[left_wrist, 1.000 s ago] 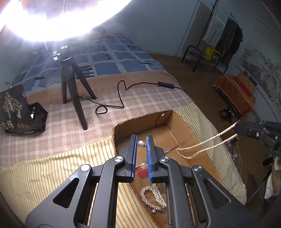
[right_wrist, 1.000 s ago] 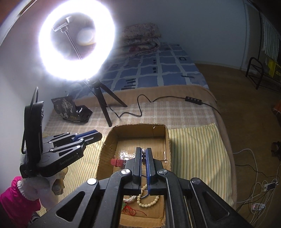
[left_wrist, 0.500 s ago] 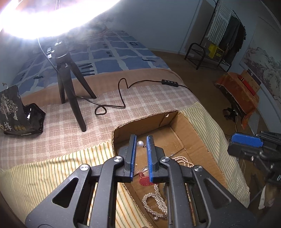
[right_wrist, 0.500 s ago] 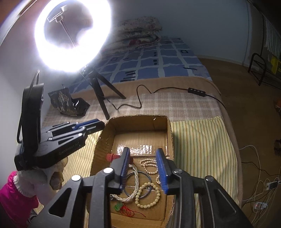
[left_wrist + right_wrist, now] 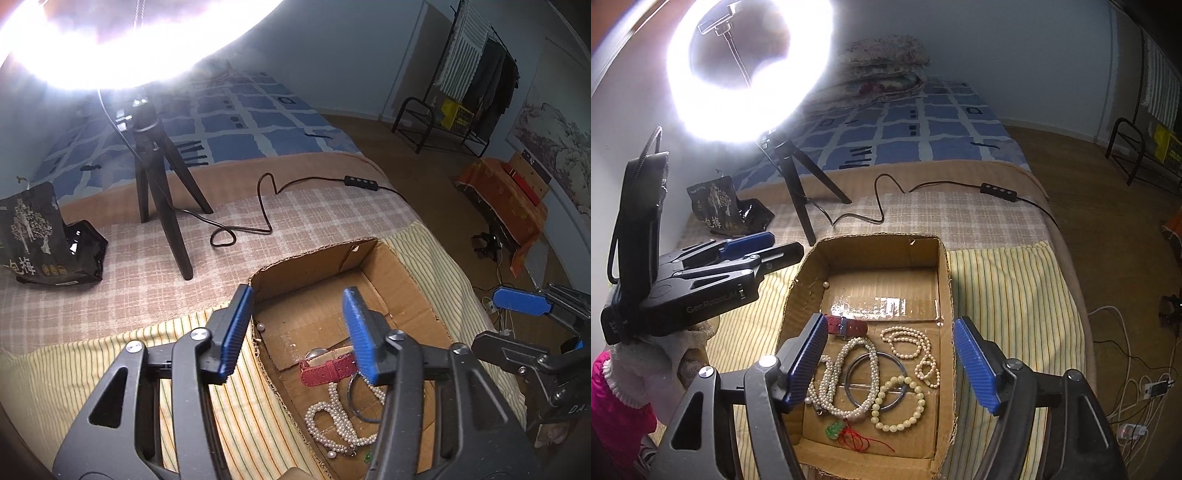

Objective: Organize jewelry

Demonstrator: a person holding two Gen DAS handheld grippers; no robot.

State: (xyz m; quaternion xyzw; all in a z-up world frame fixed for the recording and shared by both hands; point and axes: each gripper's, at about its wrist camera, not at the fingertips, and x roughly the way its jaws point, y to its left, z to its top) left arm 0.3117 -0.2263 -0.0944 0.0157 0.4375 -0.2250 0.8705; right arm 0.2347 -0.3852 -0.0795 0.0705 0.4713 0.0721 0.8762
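Observation:
A shallow cardboard box (image 5: 943,275) lies on the bed and holds the jewelry: a white pearl necklace (image 5: 849,384), a pinkish bead necklace (image 5: 916,347), a cream bead bracelet (image 5: 897,404), a metal bangle (image 5: 875,380), a red watch strap (image 5: 846,326), a green pendant on red cord (image 5: 836,430) and a loose pearl (image 5: 825,284). My right gripper (image 5: 890,363) is open and empty above the box's near half. My left gripper (image 5: 295,334) is open and empty above the box's (image 5: 417,291) left wall; the strap (image 5: 327,371) and pearls (image 5: 340,421) lie below it.
A lit ring light (image 5: 750,70) on a black tripod (image 5: 801,188) stands behind the box, its cable and switch (image 5: 997,192) trailing across the checked blanket. A black foil bag (image 5: 718,205) lies at the left. The bed edge, floor cables and a clothes rack (image 5: 465,88) are to the right.
My right gripper let the pinkish bead necklace go into the box and opened wide. My left gripper, nearly shut before, has opened wide. Both hover over the box.

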